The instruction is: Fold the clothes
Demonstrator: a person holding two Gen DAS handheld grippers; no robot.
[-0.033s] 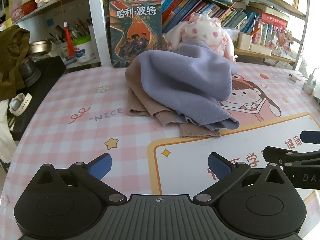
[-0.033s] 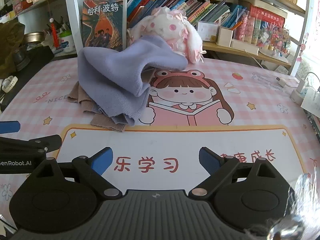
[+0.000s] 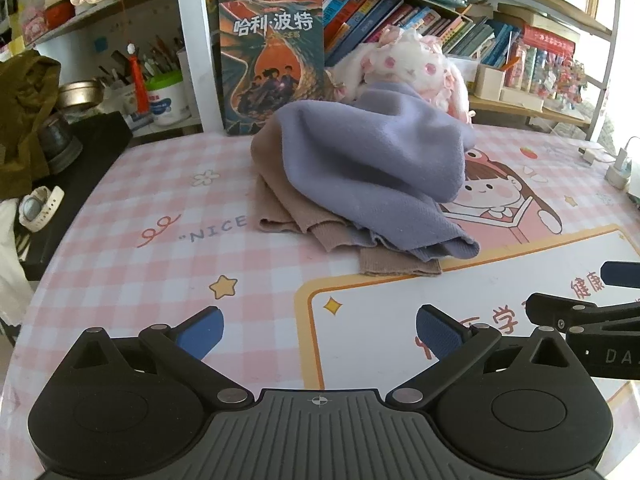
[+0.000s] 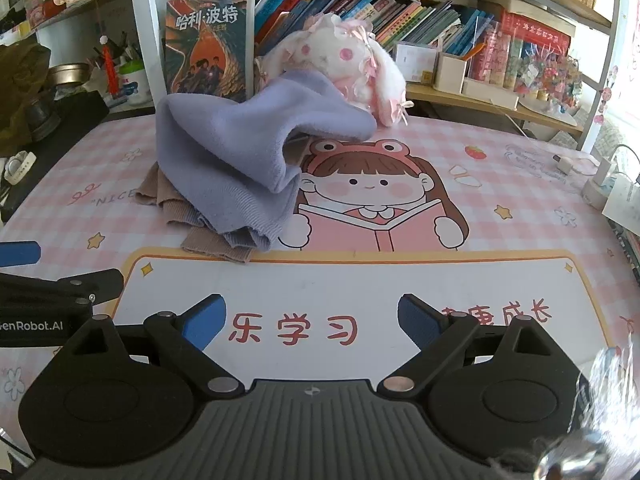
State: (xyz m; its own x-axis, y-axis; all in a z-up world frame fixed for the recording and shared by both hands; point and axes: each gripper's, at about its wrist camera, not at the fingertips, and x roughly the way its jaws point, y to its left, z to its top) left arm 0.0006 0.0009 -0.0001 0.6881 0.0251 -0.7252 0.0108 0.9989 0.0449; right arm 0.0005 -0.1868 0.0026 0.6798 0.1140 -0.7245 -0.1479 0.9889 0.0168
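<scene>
A crumpled lilac garment [image 3: 380, 168] lies heaped on a tan ribbed garment [image 3: 288, 204] at the back middle of the pink checked table mat [image 3: 120, 272]. My left gripper [image 3: 318, 328] is open and holds nothing; it hovers near the front edge, well short of the pile. In the right wrist view the lilac garment [image 4: 232, 152] and the tan garment [image 4: 216, 246] sit ahead to the left. My right gripper [image 4: 312, 316] is open over the white panel of the mat. Each gripper's fingers show at the other view's edge.
A white and pink plush toy [image 3: 412, 60] and an upright book [image 3: 272, 60] stand right behind the pile, against a bookshelf [image 4: 400, 12]. A white watch [image 3: 38, 208] lies at the left, off the mat. Chargers and cables [image 4: 600, 176] are at the far right.
</scene>
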